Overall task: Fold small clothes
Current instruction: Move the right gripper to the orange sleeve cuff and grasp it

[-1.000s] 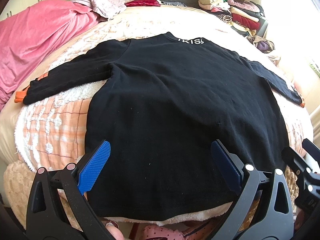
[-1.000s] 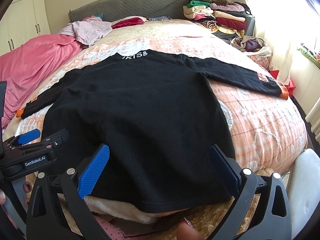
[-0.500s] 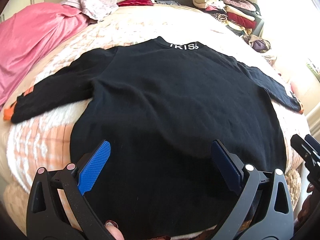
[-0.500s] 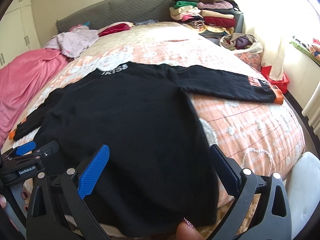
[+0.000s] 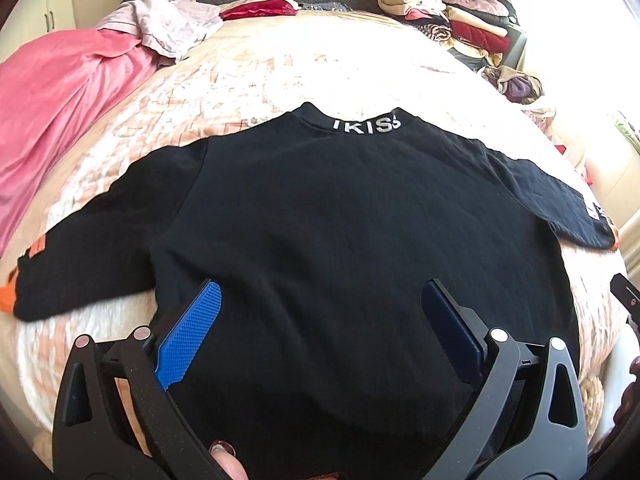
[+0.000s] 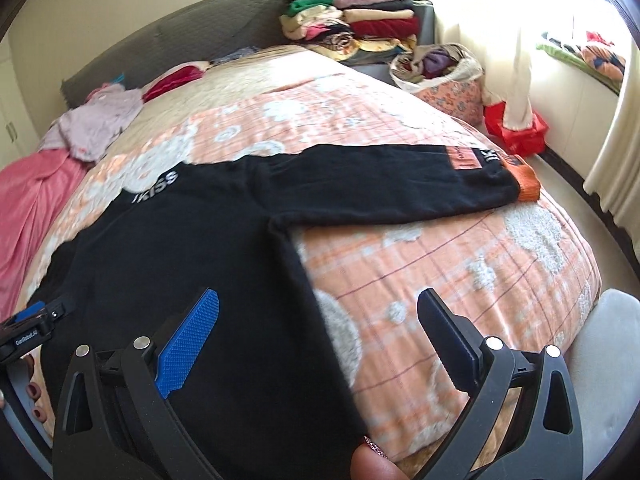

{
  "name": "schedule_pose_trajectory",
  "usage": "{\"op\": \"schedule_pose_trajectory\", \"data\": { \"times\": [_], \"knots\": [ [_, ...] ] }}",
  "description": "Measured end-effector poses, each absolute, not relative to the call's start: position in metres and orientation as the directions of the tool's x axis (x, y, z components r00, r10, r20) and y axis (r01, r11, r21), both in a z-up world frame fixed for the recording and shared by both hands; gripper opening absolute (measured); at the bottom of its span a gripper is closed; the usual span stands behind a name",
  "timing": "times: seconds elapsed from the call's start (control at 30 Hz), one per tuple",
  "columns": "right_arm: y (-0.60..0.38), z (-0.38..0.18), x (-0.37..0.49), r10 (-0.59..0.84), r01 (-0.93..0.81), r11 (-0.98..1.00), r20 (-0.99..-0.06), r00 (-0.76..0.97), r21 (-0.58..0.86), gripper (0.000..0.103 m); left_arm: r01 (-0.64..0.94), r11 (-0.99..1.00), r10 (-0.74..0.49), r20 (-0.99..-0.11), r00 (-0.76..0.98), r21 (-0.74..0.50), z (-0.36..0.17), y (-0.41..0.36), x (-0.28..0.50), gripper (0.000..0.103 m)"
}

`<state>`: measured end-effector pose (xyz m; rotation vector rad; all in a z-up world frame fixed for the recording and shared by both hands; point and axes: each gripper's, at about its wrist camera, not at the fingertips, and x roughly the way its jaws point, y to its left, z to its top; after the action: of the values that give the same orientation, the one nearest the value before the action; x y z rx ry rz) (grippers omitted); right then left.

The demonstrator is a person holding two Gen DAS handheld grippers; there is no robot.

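A black long-sleeved top [image 5: 344, 216] with white "IKISS" lettering on its collar and orange cuffs lies flat on the bed, sleeves spread out to both sides. It also shows in the right wrist view [image 6: 192, 264]. My left gripper [image 5: 320, 300] is open and empty above the lower body of the top. My right gripper [image 6: 318, 308] is open and empty above the top's right side edge, near the hem. The right sleeve [image 6: 400, 184] stretches away to the right. The left gripper's body [image 6: 28, 328] shows at the left edge of the right wrist view.
The bed has a peach patterned blanket [image 6: 460, 264]. A pink sheet [image 5: 52, 120] lies at the left, loose clothes [image 5: 168, 32] near the headboard, stacked folded clothes [image 5: 448, 16] at the far right corner. A basket of clothes [image 6: 440, 76] and red box [image 6: 516, 132] stand beside the bed.
Both grippers moved forward over the top. The right gripper swung right, so the top's right side edge and bare blanket now lie between its fingers. Both stayed open.
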<state>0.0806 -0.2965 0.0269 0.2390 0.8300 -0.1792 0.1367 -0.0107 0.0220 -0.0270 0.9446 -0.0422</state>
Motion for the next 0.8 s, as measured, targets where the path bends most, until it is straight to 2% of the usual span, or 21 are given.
{"op": "schedule_pose_trajectory", "data": {
  "times": [0.43,0.6,0.8],
  "knots": [
    [-0.412,-0.001,0.120,-0.146,0.494,0.845,-0.801,0.581,0.204,0.099,0.015,1.000,-0.014,-0.835,0.550,-0.007,0.010,0.001,0.196,0.094],
    [-0.468,-0.018,0.128,-0.118,0.589,0.754,-0.822,0.556,0.290,0.099,0.028,0.999,-0.046,-0.833,0.551,-0.036,0.007,0.009,0.209,0.094],
    [-0.514,-0.030,0.138,-0.079,0.625,0.681,-0.810,0.581,0.381,0.099,0.032,0.998,-0.059,-0.837,0.545,-0.049,-0.001,0.014,0.218,0.094]
  ]
}}
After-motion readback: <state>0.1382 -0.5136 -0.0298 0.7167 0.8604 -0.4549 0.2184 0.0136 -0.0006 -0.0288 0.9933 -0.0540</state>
